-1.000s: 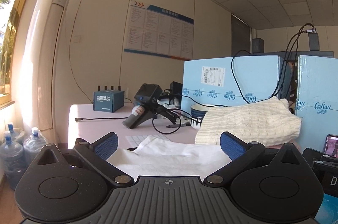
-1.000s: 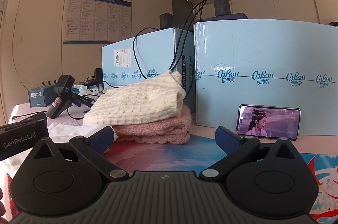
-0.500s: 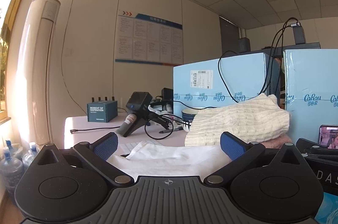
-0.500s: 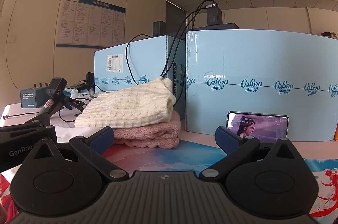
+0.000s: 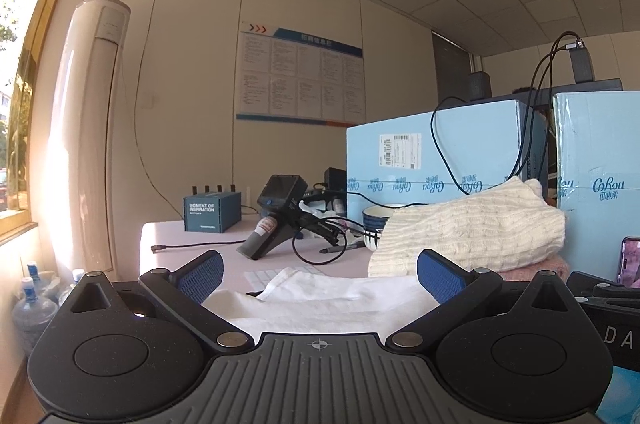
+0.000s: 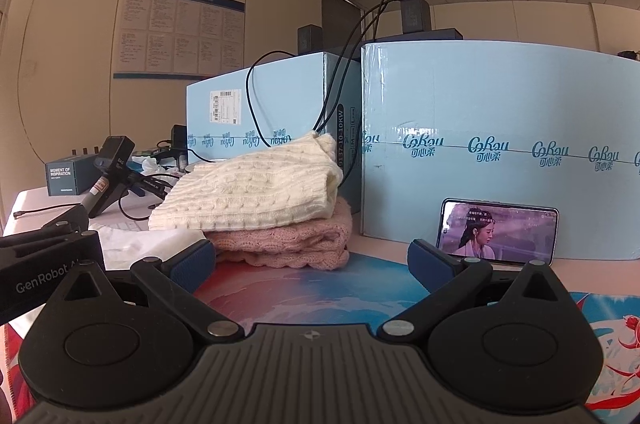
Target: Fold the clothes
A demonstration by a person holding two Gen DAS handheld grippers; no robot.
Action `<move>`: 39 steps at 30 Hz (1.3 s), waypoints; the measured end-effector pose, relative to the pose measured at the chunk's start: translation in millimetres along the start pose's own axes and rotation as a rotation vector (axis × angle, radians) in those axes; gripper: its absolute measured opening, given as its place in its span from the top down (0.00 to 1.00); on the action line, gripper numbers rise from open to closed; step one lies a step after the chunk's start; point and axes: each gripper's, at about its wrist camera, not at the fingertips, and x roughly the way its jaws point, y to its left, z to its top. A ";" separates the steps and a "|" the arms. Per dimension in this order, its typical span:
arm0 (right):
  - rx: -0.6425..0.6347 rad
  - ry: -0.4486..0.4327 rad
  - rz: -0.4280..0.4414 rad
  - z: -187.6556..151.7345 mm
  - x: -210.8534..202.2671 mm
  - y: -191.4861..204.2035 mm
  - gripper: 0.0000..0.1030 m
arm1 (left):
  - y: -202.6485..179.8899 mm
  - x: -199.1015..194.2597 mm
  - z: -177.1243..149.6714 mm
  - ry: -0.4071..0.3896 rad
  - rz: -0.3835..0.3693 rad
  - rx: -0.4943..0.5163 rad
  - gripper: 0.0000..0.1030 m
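The left gripper (image 5: 319, 270) is held with its blue-padded fingers (image 5: 200, 274) spread wide apart and nothing between them. Just beyond the fingertips a white garment (image 5: 320, 298) lies rumpled on the table, one raised fold near the middle. The right gripper (image 6: 310, 260) is likewise spread and empty, aimed low over a colourful printed mat (image 6: 300, 294); the left unit is seen at its left edge.

Past the white garment, a cream cable-knit sweater (image 6: 248, 192) is stacked, folded, on a pink knit sweater (image 6: 288, 240), both resting against a light blue carton (image 6: 260, 112). A phone (image 6: 498, 234) playing a video is propped against the second carton (image 6: 500, 144) to the right. Further left, a spare handheld gripper unit (image 5: 276, 212), a striped bowl (image 5: 376, 220) and a small teal box (image 5: 212, 212) are set on the table.

The two knits appear done, so the white garment is judged the piece in hand. For a clean fold, it should first be flattened. An edge or corner should be pinched on each side, through a single layer rather than the bunched ridge, and lifted evenly so that the cloth is not dragged toward the finished stack or the trailing cable (image 5: 316, 248).
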 end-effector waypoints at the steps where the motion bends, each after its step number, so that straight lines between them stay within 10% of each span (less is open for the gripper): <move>1: -0.001 0.004 0.001 0.1 0.9 0.1 0.00 | -0.3 -0.4 -0.2 -0.001 0.002 0.001 0.00; 39: 0.027 0.060 -0.011 -0.9 7.6 -4.7 0.00 | -5.3 2.8 -1.9 0.020 -0.009 0.032 0.00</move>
